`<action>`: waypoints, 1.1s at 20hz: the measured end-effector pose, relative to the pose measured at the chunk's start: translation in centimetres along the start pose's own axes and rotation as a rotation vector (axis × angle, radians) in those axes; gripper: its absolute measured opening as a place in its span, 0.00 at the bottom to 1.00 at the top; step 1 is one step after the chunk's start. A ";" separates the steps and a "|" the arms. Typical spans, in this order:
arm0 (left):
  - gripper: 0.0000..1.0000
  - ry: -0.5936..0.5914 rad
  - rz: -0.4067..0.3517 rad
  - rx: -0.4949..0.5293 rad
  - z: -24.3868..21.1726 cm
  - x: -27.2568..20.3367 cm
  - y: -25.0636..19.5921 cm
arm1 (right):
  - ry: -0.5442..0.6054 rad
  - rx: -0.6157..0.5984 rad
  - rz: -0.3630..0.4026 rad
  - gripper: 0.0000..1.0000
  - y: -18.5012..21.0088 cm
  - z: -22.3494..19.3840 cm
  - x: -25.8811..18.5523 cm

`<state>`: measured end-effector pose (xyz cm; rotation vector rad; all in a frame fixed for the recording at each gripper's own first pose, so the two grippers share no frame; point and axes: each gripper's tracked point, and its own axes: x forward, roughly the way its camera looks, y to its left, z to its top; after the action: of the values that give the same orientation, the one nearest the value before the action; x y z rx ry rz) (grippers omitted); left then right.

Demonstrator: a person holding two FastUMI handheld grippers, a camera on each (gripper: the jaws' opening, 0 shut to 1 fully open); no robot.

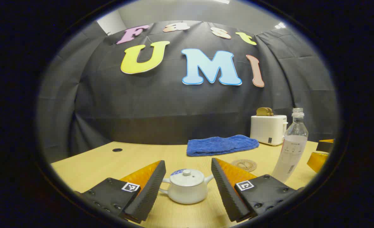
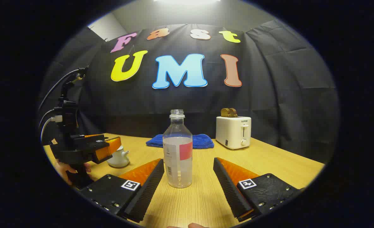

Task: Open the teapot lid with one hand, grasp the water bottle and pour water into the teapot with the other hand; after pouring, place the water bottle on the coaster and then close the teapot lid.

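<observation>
Left gripper (image 1: 188, 186) wide open around lidded teapot (image 1: 187, 186), not touching; right gripper (image 2: 188, 183) wide open flanking uncapped water bottle (image 2: 177, 152), upright on table (image 2: 269, 158); coaster (image 1: 244, 165) beyond teapot; risk: off-centre squeeze tipping bottle, spilling water.

Left gripper (image 1: 187, 186) open, teapot (image 1: 187, 186) between fingers
</observation>
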<state>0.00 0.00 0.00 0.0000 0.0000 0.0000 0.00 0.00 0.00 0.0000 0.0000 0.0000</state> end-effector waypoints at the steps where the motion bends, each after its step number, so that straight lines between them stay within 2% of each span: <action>1: 0.96 -0.001 -0.003 0.002 0.1 0.3 0.0 | 0.000 0.000 0.002 0.97 0.1 0.1 0.0; 5: 0.96 0.025 -0.043 -0.034 -0.4 1.7 -0.4 | 0.005 0.001 0.050 0.97 0.7 0.0 0.0; 7: 0.96 0.052 -0.054 -0.015 -0.8 1.9 -0.8 | 0.015 0.024 0.044 0.97 -0.1 -0.1 0.1; 12: 0.98 0.021 0.038 -0.093 -0.3 -0.7 2.4 | 0.000 0.106 0.009 0.97 -1.3 0.1 0.1; 14: 0.94 -0.007 0.070 -0.148 0.2 -2.9 3.2 | 0.000 0.097 0.005 0.98 -1.2 0.2 0.1; 16: 0.95 -0.014 0.083 -0.161 0.1 -5.0 3.2 | -0.001 0.056 0.006 0.98 -0.8 0.1 0.2; 19: 0.94 -0.028 0.096 -0.085 0.3 -6.1 2.8 | -0.003 -0.008 0.017 0.98 0.0 0.2 0.1; 22: 0.95 -0.014 0.052 0.002 -0.1 -3.1 1.3 | 0.001 -0.006 0.012 0.97 0.1 0.0 0.2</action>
<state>-3.12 1.31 -0.09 0.0019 -0.0144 0.0516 0.16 0.08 0.04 -0.0057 0.0006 0.0120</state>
